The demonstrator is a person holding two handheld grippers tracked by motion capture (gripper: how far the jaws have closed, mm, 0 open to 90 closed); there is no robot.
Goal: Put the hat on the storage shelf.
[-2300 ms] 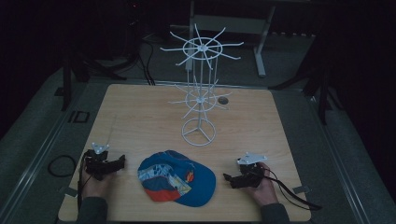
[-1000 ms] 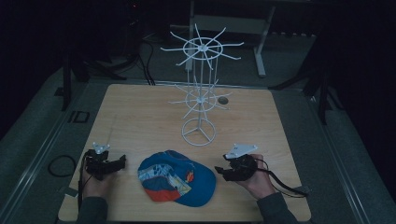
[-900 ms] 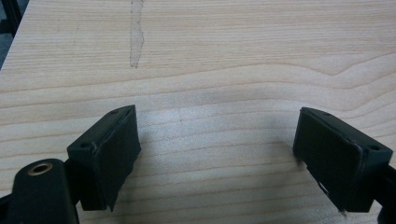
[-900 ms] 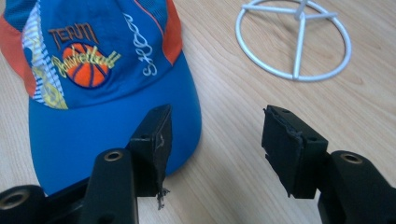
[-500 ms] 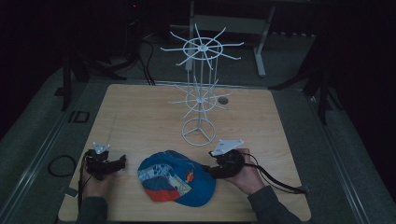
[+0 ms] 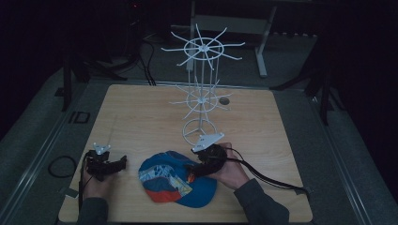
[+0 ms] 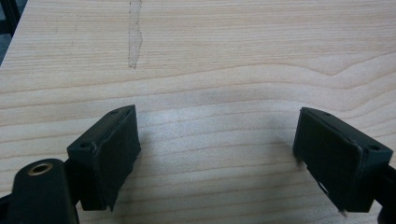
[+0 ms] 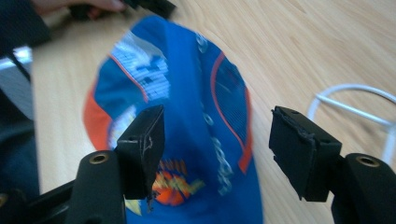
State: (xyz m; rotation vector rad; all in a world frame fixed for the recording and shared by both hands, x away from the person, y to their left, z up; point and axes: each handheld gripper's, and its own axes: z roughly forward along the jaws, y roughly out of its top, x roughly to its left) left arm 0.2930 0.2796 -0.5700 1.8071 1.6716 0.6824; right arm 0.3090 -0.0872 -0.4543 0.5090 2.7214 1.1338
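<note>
At the left of the high view, the left tongs rest low on the desk in the person's left hand, well apart from the cap. In the left gripper view their jaws stand wide apart over bare pale wood grain, holding nothing; a pale streak marks the wood farther off.

The blue cap lies near the front edge of the desk, about midway across. Its long axis runs on a slant from upper left to lower right in the high view, with an orange and patterned part toward the front; which end is the brim I cannot tell.

The right tongs sit at the cap's right side, held by the right hand, a cable trailing away to the right. In the right gripper view the jaws are spread wide with the cap between and below them, not gripped.

Behind the cap stands a white wire rack with spoked tiers and a ring base. The room around the desk is dark, with grey floor.
</note>
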